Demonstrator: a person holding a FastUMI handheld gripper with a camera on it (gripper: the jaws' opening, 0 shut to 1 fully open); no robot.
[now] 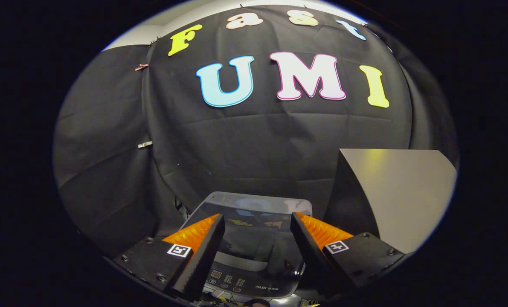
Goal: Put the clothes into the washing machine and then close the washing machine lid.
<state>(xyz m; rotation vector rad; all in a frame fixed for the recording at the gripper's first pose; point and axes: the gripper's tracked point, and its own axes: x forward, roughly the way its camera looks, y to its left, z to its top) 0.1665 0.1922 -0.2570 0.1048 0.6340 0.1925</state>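
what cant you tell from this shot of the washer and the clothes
- Washing machine, gripper view: whether its glossy lid is fully closed; reflections and the fingers cover its sides.
- Inside the drum: hidden under the dark lid, so whether clothes are in it cannot be told.
- Control panel: markings too small, partly behind the fingers.
- Table beside the washer: only a bare corner, the rest is cut off.
- Gripper: open, holding nothing.
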